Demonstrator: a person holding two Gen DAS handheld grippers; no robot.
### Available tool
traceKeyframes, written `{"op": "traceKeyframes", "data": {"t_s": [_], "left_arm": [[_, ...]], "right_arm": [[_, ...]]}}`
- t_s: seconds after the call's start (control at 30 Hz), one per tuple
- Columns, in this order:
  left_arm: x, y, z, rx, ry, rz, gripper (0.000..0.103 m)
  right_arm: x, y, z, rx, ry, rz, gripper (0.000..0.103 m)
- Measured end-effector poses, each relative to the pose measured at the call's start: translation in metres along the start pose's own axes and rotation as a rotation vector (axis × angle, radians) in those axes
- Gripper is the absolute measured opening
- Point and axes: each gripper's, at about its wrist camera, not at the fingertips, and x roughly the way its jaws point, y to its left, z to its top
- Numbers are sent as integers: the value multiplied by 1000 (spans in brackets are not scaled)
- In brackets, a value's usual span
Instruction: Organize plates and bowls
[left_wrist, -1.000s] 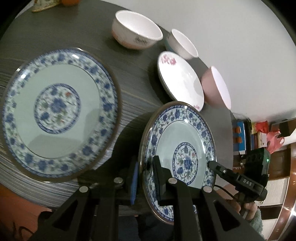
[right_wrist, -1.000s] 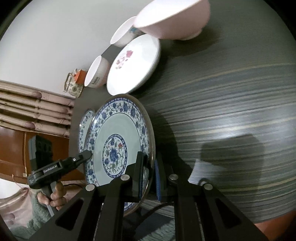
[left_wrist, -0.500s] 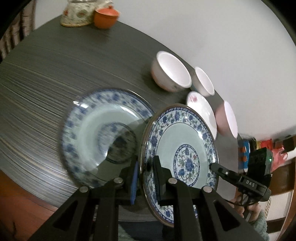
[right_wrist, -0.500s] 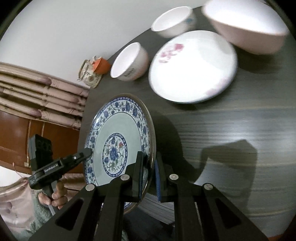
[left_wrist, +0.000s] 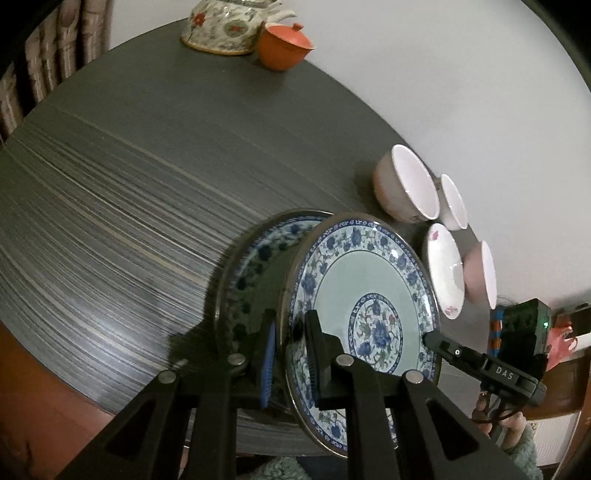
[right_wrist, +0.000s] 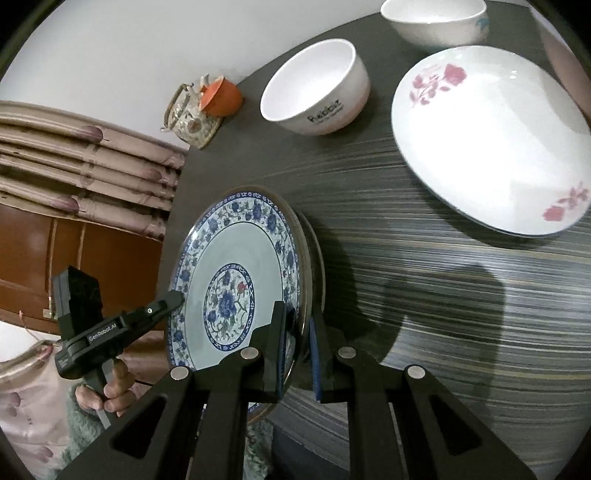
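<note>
Both the left gripper (left_wrist: 290, 354) and the right gripper (right_wrist: 297, 350) are clamping their fingers on opposite rim edges of the blue-and-white floral porcelain plate (left_wrist: 369, 295), sharing its weight above the matching plate (left_wrist: 255, 258) on the dark striped counter (left_wrist: 147, 184), apparently for stacking.

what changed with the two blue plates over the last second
The held blue plate, clamped at opposite rims by the left gripper and right gripper, was carried sideways until it now overlaps the second blue plate on the table. Both grips stayed shut.
</note>
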Motion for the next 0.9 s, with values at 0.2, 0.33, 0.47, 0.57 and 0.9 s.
{"op": "traceKeyframes", "data": {"t_s": [0.2, 0.33, 0.47, 0.57, 0.9], "left_arm": [[11, 12, 6, -15, 23, 11, 13], [12, 19, 9, -21, 31, 12, 13], [18, 20, 11, -29, 44, 14, 13], [22, 21, 11, -25, 60, 23, 14], [31, 19, 16, -39, 60, 25, 14]], "right_arm": [[17, 1, 3, 22, 29, -20, 12], [24, 3, 5, 28, 43, -21, 12], [30, 4, 7, 29, 52, -30, 13], [32, 3, 7, 28, 58, -40, 13], [38, 19, 10, -6, 55, -95, 15]]}}
